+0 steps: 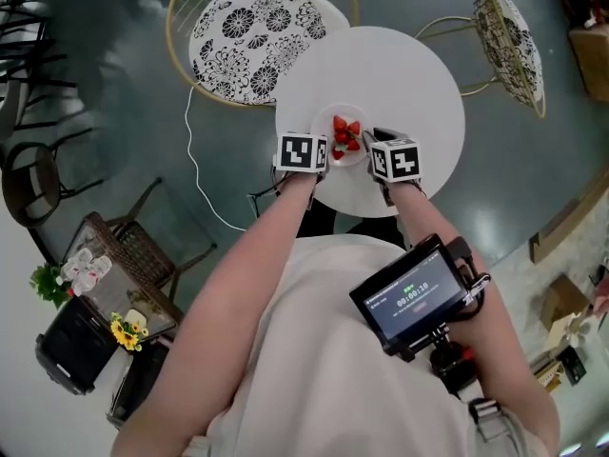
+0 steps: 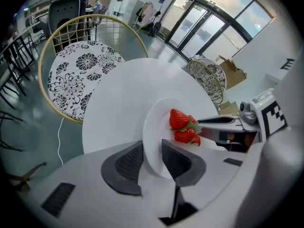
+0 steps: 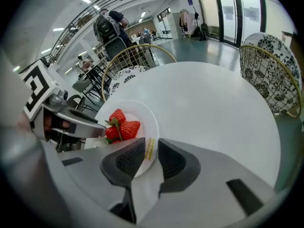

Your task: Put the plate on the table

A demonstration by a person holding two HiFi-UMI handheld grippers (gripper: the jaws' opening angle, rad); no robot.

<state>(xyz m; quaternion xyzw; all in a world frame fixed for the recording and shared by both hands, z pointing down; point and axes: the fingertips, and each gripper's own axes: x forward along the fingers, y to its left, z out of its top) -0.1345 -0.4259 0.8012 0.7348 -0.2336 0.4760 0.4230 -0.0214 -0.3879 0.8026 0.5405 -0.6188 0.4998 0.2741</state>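
A small white plate (image 1: 326, 125) with strawberries (image 1: 347, 137) lies on the round white table (image 1: 409, 74), near its front edge. My left gripper (image 1: 324, 154) is at the plate's left rim. In the left gripper view the rim (image 2: 159, 127) stands between the open jaws (image 2: 152, 160), and the strawberries (image 2: 183, 122) lie just beyond. My right gripper (image 1: 372, 143) is at the plate's right rim. In the right gripper view its pads (image 3: 151, 158) sit close on either side of the rim (image 3: 145, 115), by a yellow label, shut on it.
A wire-framed chair with a floral cushion (image 1: 252, 36) stands behind the table on the left, and a second one (image 1: 514, 31) on the right. A white cable (image 1: 195, 160) runs across the floor. A wicker chair (image 1: 124, 265) is at my left.
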